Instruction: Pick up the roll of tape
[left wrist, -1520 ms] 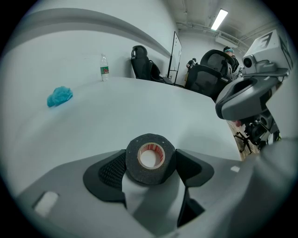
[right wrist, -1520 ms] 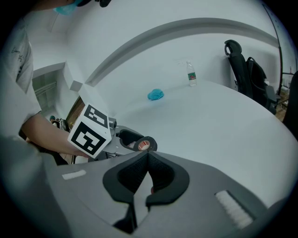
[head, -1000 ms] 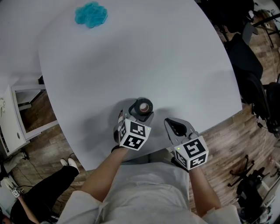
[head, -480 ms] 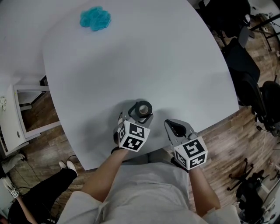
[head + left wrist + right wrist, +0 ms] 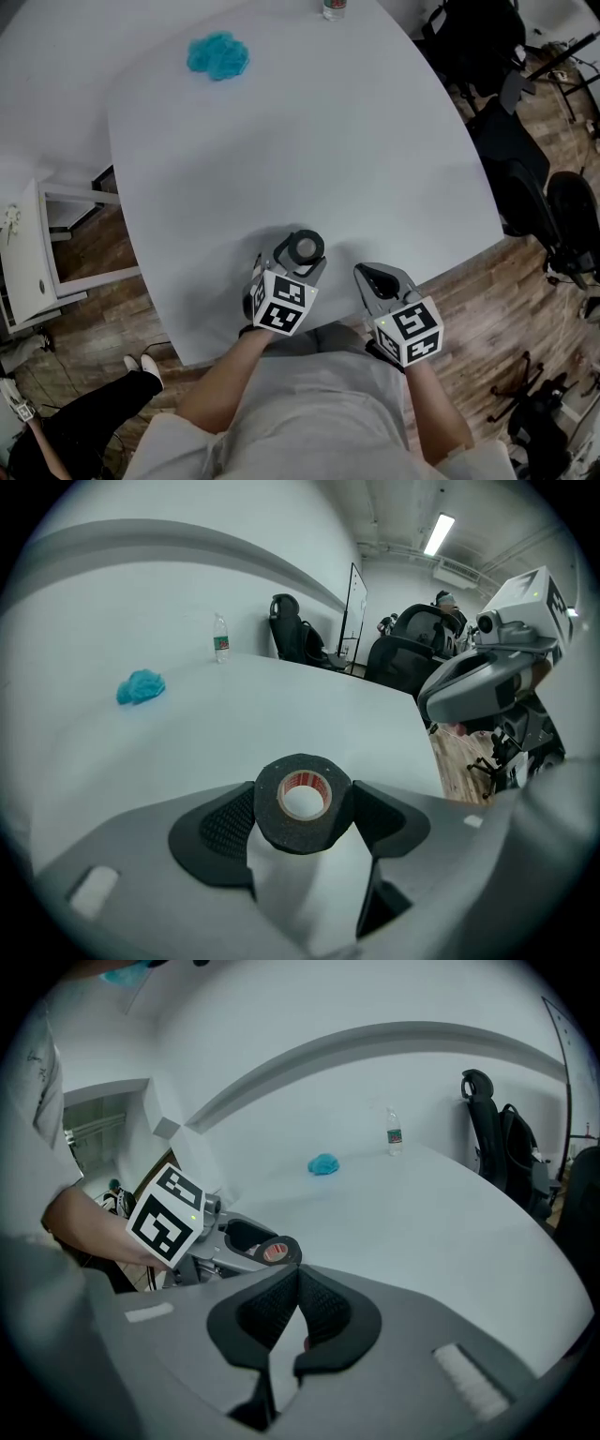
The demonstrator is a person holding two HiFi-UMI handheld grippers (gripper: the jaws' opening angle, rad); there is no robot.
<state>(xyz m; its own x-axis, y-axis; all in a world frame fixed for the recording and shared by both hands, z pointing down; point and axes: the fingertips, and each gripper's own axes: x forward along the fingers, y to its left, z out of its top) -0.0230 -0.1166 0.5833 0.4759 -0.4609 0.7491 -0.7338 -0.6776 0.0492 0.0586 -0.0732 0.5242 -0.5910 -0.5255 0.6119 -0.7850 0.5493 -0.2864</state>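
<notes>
While fast in left hand-held gripper (image 5: 302,808), roll of tape (image 5: 273,810).

The roll of tape (image 5: 306,248) is held in the left gripper (image 5: 300,803) at the counter's (image 5: 281,150) 6 o'clock edge, with the right gripper (image 5: 380,278) at its 3 o'clock. A cloth (image 5: 217,55) is seen at 11 o'clock and a bottle (image 5: 334,8) at 12.

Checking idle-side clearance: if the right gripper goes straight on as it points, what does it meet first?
Likely bare table top; the right gripper tilts down at it. The roll of tape in the left gripper sits left of that line.
</notes>
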